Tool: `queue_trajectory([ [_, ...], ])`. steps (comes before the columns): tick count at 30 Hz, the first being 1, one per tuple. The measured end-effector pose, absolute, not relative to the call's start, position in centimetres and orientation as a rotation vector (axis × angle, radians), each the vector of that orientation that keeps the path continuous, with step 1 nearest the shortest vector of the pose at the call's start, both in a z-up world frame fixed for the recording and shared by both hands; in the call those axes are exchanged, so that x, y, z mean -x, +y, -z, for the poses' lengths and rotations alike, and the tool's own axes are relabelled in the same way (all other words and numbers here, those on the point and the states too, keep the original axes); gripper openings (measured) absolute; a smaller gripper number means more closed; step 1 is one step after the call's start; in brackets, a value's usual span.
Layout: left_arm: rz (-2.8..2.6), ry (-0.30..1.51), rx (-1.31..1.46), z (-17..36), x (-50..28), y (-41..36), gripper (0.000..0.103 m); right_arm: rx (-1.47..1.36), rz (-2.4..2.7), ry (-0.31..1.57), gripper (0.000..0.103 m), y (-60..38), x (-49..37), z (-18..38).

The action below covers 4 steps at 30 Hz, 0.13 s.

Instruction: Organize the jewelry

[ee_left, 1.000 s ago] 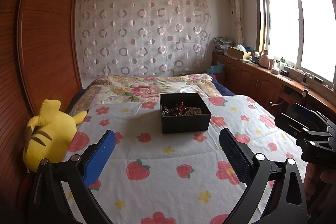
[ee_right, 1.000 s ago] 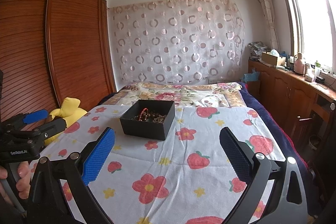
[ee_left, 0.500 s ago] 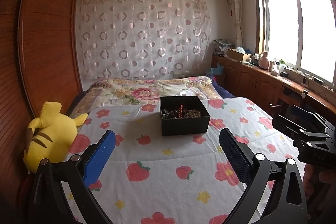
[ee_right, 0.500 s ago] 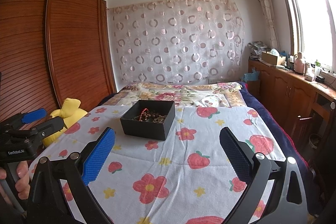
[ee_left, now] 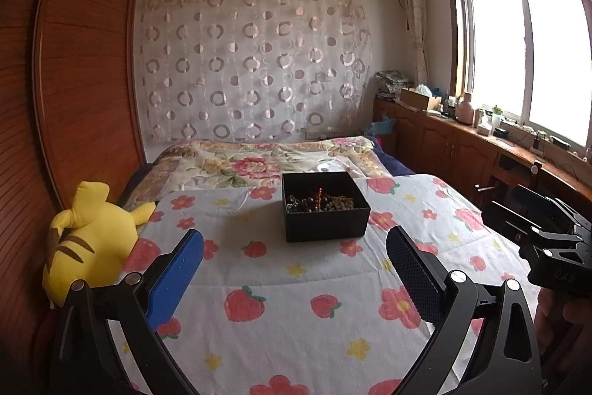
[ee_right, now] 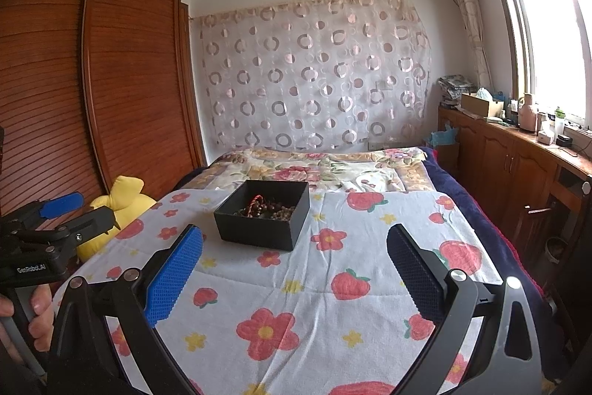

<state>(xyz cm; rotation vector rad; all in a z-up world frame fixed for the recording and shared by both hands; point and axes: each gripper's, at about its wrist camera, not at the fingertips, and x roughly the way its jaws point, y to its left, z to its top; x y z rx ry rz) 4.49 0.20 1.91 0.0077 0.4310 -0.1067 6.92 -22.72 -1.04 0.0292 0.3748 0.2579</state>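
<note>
A black open box (ee_left: 325, 206) stands on the bed's flower-print cloth (ee_left: 296, 302); it also shows in the right wrist view (ee_right: 263, 218). In it lie beaded jewelry pieces (ee_left: 322, 202), dark and tan beads with a red cord (ee_right: 255, 202). My left gripper (ee_left: 294, 248) is open and empty, held above the cloth short of the box. My right gripper (ee_right: 294, 247) is open and empty, also short of the box. Each gripper shows at the edge of the other's view, the right one (ee_left: 532, 232) and the left one (ee_right: 55, 217).
A yellow plush toy (ee_left: 88, 236) lies at the bed's left edge by the wooden wardrobe (ee_left: 85, 80). A floral quilt (ee_left: 266, 161) lies folded behind the box. Wooden cabinets (ee_left: 462, 150) with clutter run along the right under the window.
Both grippers have drifted slightly; the left view has pulled back and up a little, so the box sits a bit lower in frame. Both stay open and empty.
</note>
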Motion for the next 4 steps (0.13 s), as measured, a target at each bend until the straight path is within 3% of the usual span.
queue_trajectory([
  [4, 0.108, 0.431, -0.007, -1.88, -4.52, 0.20, 0.095, -0.030, -0.258, 0.375, 0.101, -22.94, -6.91, 1.04],
])
